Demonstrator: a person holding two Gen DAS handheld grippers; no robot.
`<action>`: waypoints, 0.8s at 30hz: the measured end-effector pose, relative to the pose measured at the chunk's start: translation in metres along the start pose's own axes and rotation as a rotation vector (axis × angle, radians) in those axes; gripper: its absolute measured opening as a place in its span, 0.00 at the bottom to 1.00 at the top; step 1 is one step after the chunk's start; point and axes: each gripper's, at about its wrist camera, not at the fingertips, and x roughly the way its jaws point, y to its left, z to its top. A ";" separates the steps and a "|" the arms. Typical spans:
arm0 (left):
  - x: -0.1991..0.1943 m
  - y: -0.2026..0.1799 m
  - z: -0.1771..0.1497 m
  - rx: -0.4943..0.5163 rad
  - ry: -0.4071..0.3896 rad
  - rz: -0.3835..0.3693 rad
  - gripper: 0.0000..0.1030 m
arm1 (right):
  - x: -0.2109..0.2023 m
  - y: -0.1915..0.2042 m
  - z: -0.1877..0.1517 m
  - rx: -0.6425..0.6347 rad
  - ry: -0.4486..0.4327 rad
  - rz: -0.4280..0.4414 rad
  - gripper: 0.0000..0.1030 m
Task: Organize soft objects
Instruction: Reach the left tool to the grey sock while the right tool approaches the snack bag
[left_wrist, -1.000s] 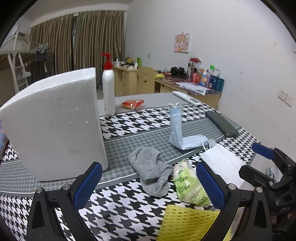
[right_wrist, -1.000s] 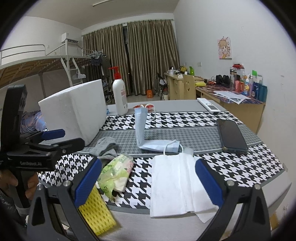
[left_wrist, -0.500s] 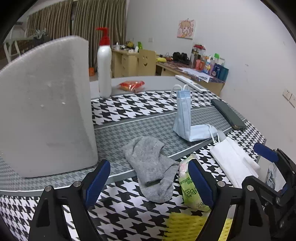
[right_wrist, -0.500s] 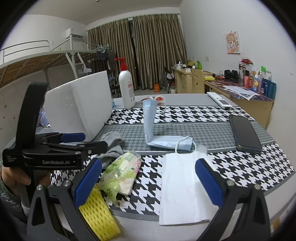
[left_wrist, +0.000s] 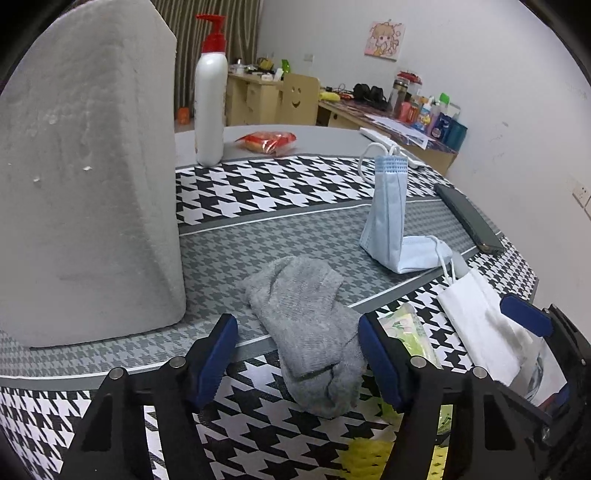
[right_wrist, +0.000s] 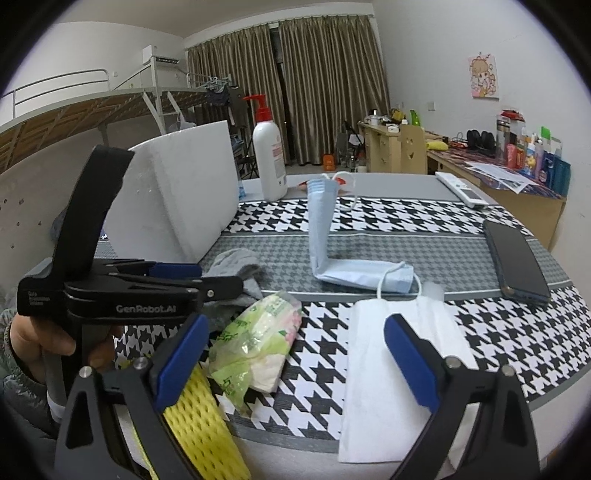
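The grey sock lies crumpled near the front edge of the table, on the line where the grey band of the cloth meets the houndstooth border, and it now sits framed between the blue pads of our left claw. A second ago that claw hung back with the sock well ahead of it; we have since pushed it forward and low, and the pads have drawn in from wide to a middling gap that brackets the sock without yet touching it. We judge this the closing approach for a first pick, with nothing sorted so far.

Just right of the sock lies the green tissue pack, then the folded white mask under our right claw, which has hardly shifted and stands wide, holding nothing. The yellow sponge lies at the near rim. Behind them the blue mask stands bent, one half upright. The white foam block looms at left, close beside the sock, and we reckon the left claw has little room there.
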 end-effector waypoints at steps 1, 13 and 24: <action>0.000 0.000 0.001 0.002 0.001 -0.001 0.66 | 0.001 0.001 0.000 -0.003 0.004 0.001 0.92; 0.010 -0.002 0.002 0.016 0.026 0.006 0.53 | 0.008 0.001 -0.002 -0.018 0.037 0.012 0.88; 0.000 0.000 0.003 0.019 -0.014 -0.013 0.22 | 0.019 0.007 -0.001 -0.036 0.077 0.015 0.85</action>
